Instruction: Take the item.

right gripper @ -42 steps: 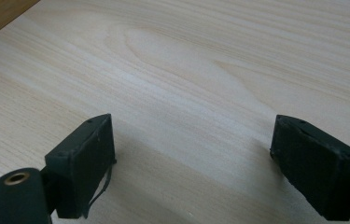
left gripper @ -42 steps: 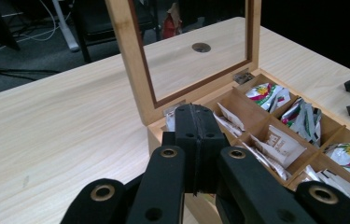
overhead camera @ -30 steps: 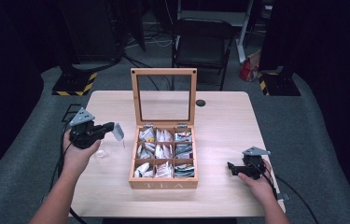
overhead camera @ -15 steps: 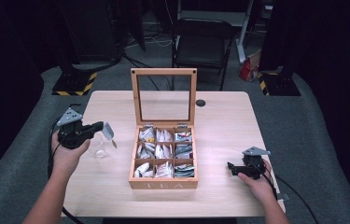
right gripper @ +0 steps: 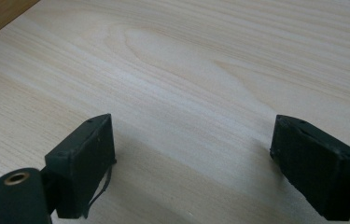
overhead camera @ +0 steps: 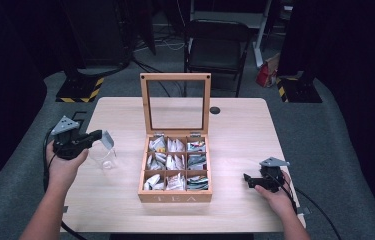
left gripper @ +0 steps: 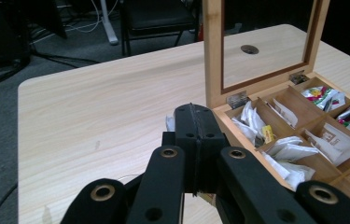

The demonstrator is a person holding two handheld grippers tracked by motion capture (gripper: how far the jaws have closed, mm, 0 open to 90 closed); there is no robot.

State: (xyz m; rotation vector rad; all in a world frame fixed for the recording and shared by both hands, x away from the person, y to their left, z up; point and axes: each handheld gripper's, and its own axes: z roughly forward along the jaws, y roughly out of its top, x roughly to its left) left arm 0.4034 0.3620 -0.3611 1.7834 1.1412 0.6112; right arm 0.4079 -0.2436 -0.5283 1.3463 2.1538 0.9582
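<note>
Tea sachet (overhead camera: 106,139): I have it pinched in my left gripper (overhead camera: 95,135), lifted off the table to the left of the tea box (overhead camera: 175,198) and well apart from it. In the left gripper view the jaws are pressed together, with only a sliver of white paper showing past their edge (left gripper: 169,123). My right gripper (overhead camera: 249,179) rests low on the table to the right of the box, jaws spread wide with nothing between them.

My worries, as judgement:
- The hold looks to be on 1 thin edge, so a quick swing of my wrist could let the sachet slide out.
- Something clear, perhaps a glass (overhead camera: 101,158), stands just below the sachet. I can barely make it out, so I could knock it over if I lower the gripper carelessly.
- The lid (overhead camera: 175,76) stands upright on its hinges. A bump from either gripper could drop it onto the 9 filled compartments.

The table (overhead camera: 255,130) is pale wood, smooth and bare apart from the box, with 1 round cable hole (overhead camera: 215,110) behind it. The room is dark, with grey carpet. A black chair (overhead camera: 217,45) faces the far side of the table, and a yellow-and-black striped base (overhead camera: 80,91) sits at the far left.
</note>
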